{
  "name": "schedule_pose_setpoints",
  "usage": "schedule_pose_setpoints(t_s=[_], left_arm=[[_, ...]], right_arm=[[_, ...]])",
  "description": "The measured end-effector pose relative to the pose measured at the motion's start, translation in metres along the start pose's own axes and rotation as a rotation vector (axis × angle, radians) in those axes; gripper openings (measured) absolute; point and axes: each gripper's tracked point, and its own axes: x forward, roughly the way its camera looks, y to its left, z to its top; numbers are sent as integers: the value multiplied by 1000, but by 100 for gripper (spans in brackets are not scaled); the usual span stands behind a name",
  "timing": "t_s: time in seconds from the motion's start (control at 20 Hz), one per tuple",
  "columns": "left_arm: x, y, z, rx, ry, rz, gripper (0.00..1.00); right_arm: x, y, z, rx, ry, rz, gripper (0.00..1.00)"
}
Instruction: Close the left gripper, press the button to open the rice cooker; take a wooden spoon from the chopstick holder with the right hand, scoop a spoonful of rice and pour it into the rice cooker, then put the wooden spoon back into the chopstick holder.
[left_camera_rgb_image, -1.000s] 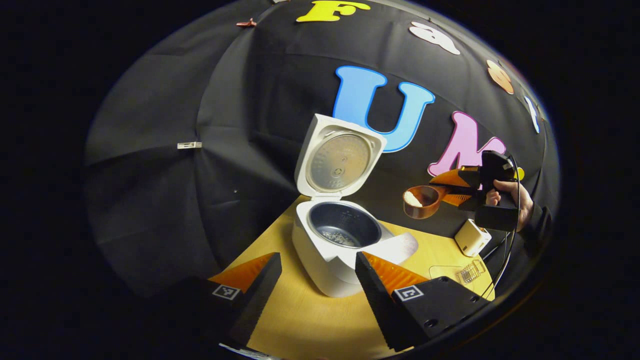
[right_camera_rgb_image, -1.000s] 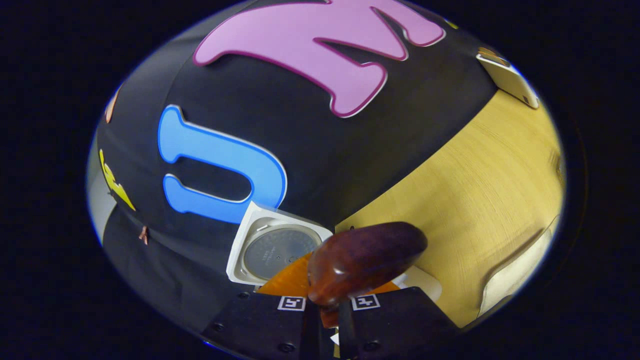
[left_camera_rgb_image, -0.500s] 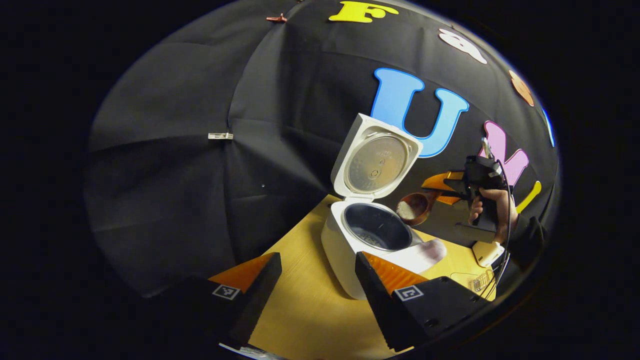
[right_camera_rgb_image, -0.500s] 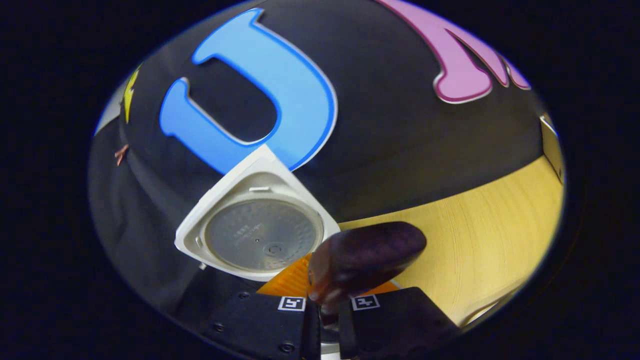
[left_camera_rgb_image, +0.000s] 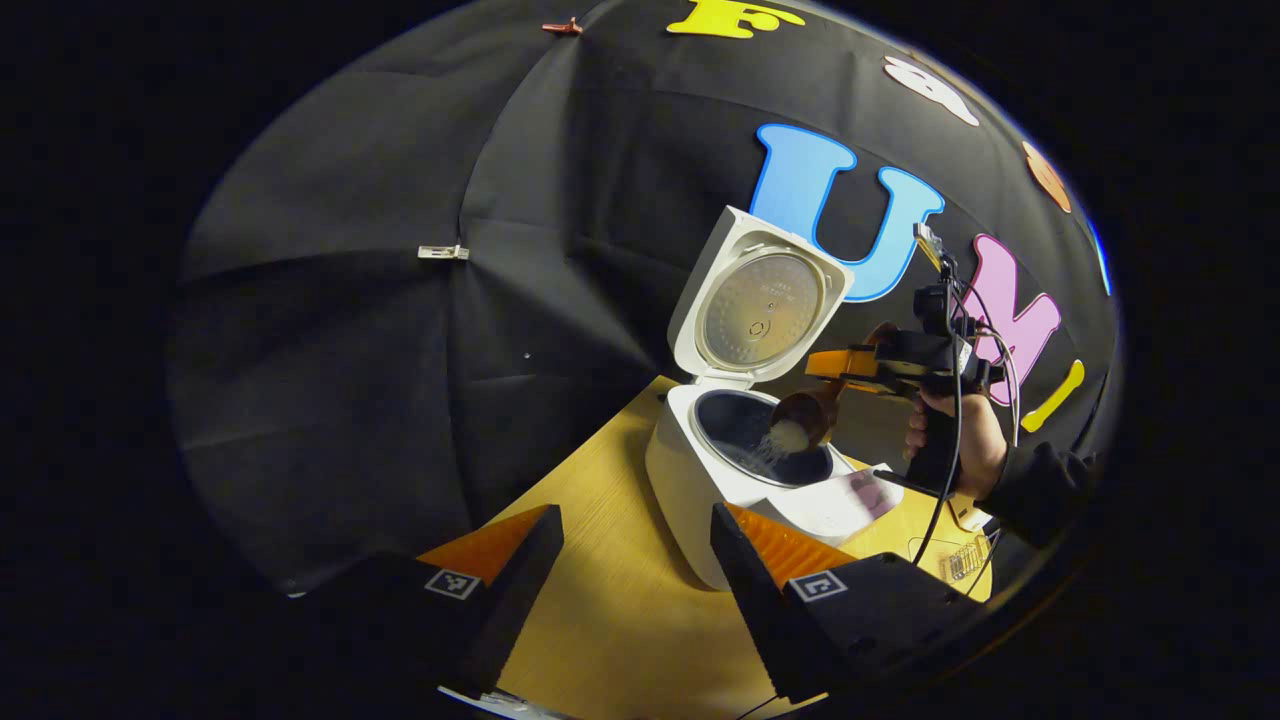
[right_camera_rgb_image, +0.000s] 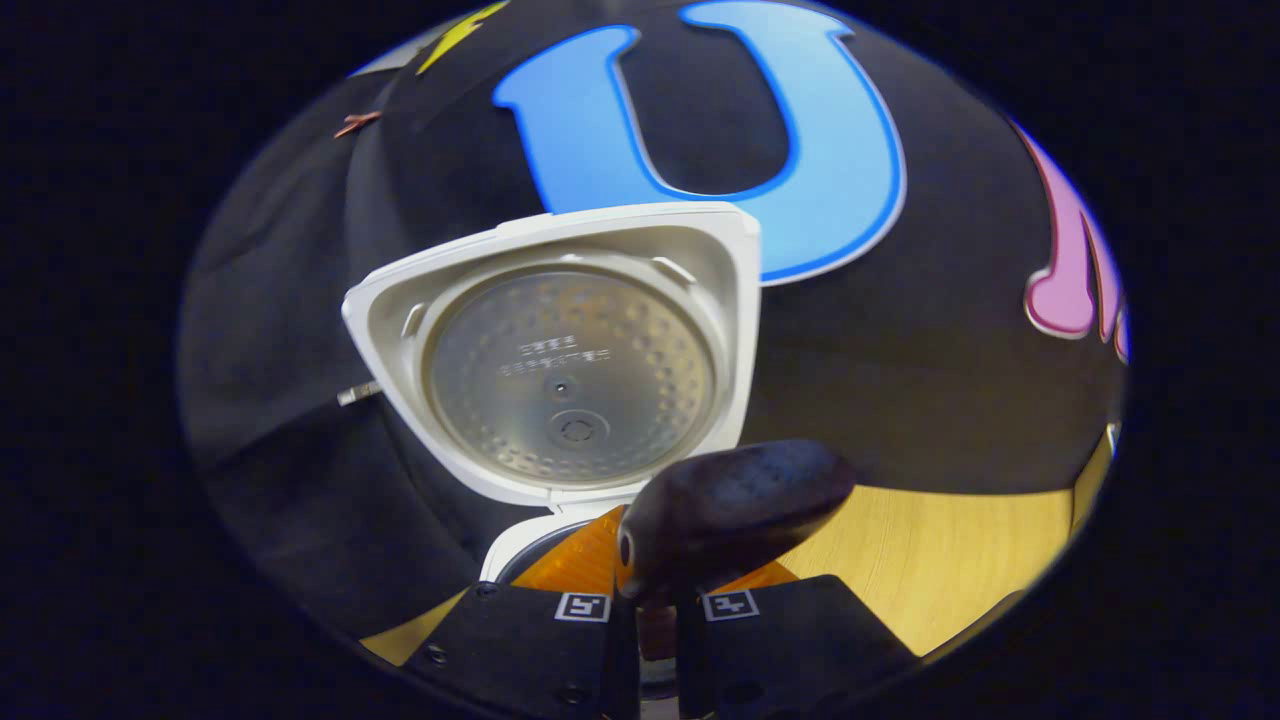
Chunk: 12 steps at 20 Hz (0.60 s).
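Note:
The white rice cooker (left_camera_rgb_image: 700, 500) stands on the wooden table with its lid (left_camera_rgb_image: 760, 310) raised. The lid's metal inner face (right_camera_rgb_image: 570, 360) looms close in the right gripper view. The wooden spoon (left_camera_rgb_image: 808, 412) is tipped over the dark inner pot (left_camera_rgb_image: 735, 435), and white rice (left_camera_rgb_image: 785, 438) spills from it into the pot. My right gripper (left_camera_rgb_image: 840, 365), held by a hand, is shut on the spoon's handle. In its own view, the right gripper (right_camera_rgb_image: 648, 610) has the spoon's dark rounded bowl (right_camera_rgb_image: 735, 510) just ahead of it. My left gripper (left_camera_rgb_image: 635, 560) hangs open in front of the cooker, holding nothing.
The tabletop (left_camera_rgb_image: 600, 620) runs forward under my left fingers. A small clear holder with a wire rack (left_camera_rgb_image: 962, 562) lies at the table's right edge, behind a hanging black cable (left_camera_rgb_image: 935, 520). The booth's black cloth wall stands close behind the cooker.
The right gripper carried the spoon leftward from beside the cooker to over the pot and tipped it, so rice now falls out. The left gripper stayed open and shifted slightly.

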Motion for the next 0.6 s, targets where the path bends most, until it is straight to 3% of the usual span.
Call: schedule_pose_setpoints(t_s=[0.25, 0.6], left_arm=[[2, 10, -5, -9, -8, 11, 96], [-5, 9, 1, -1, -36, 14, 96]], right_arm=[[-4, 22, 4, -150, -35, 14, 18], [-4, 28, 7, -108, -27, 29, 18]])
